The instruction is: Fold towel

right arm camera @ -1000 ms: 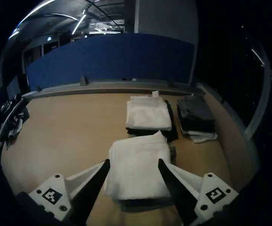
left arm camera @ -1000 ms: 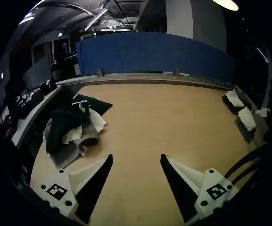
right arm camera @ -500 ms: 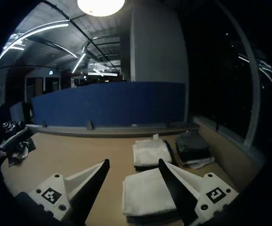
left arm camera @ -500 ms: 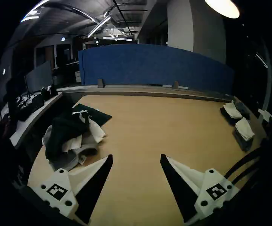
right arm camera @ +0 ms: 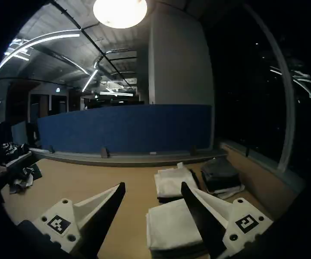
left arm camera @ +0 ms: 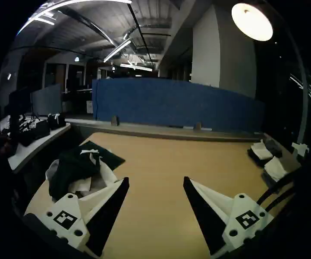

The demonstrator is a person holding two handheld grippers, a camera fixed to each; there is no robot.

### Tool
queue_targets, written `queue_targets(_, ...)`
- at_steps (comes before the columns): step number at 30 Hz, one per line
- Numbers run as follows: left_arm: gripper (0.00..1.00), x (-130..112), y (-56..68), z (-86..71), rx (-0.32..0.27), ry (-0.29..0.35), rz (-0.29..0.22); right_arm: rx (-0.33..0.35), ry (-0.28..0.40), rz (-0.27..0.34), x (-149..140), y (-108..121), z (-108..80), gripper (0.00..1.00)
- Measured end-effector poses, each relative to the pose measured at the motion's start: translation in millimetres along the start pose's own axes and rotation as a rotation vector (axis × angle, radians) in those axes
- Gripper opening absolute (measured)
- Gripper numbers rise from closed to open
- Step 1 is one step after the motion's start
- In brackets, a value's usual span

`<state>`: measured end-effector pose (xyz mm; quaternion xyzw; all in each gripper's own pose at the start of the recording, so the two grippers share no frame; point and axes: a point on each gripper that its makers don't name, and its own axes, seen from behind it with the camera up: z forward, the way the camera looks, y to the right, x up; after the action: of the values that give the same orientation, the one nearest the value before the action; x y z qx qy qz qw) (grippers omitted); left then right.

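Two grippers, both empty-handed. My left gripper (left arm camera: pixel 155 178) hangs over a pale wooden bench (left arm camera: pixel 168 159), its jaws spread wide with bare wood showing between them. In the left gripper view a heap of loose towels (left arm camera: pixel 78 170) in dark green, white and grey lies crumpled at the bench's left edge, just beyond the tip of that side's jaw. Far across the bench, by its right edge, sit small folded stacks (left arm camera: pixel 267 157).

My right gripper (right arm camera: pixel 152 184) is also held wide, gripping nothing. In the right gripper view a folded white towel (right arm camera: pixel 172 222) tops a low stack on the bench, below the jaws and partly hidden behind the one on the right side of the picture. I cannot tell whether that jaw touches it. Just behind lies a second stack (right arm camera: pixel 172 185), white cloth on dark, and beside that, toward the wall, a dark grey stack (right arm camera: pixel 221 175). The loose heap shows small and far off at the left of this view.

A blue partition (right arm camera: pixel 125 127) runs along the back of the bench. A round ceiling lamp (right arm camera: pixel 120 11) glows overhead in a dim office.
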<state>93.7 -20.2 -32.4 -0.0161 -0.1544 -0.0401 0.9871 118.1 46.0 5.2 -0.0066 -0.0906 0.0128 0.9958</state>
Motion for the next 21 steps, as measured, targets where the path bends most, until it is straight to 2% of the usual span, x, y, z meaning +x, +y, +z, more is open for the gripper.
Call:
queue_targets(3, 0.93, 34, 5.1, -6.8, -0.021, 0.114, -0.005, 0.005, 0.000, -0.002, 0, -6, -1.3, 1.00)
queue_targets(6, 0.93, 55, 8.9, -10.8, -0.033, 0.189, 0.009, 0.005, 0.008, 0.006, 3, -10, -2.3, 1.00)
queue_targets(12, 0.93, 60, 6.4, -9.6, -0.020, 0.220, 0.050, 0.010, 0.014, 0.023, 6, -18, -4.8, 1.00)
queue_targets(21, 0.93, 57, 2.6, -12.1, -0.016, 0.263, 0.034, -0.013, 0.030, 0.035, 12, -27, -17.6, 1.00)
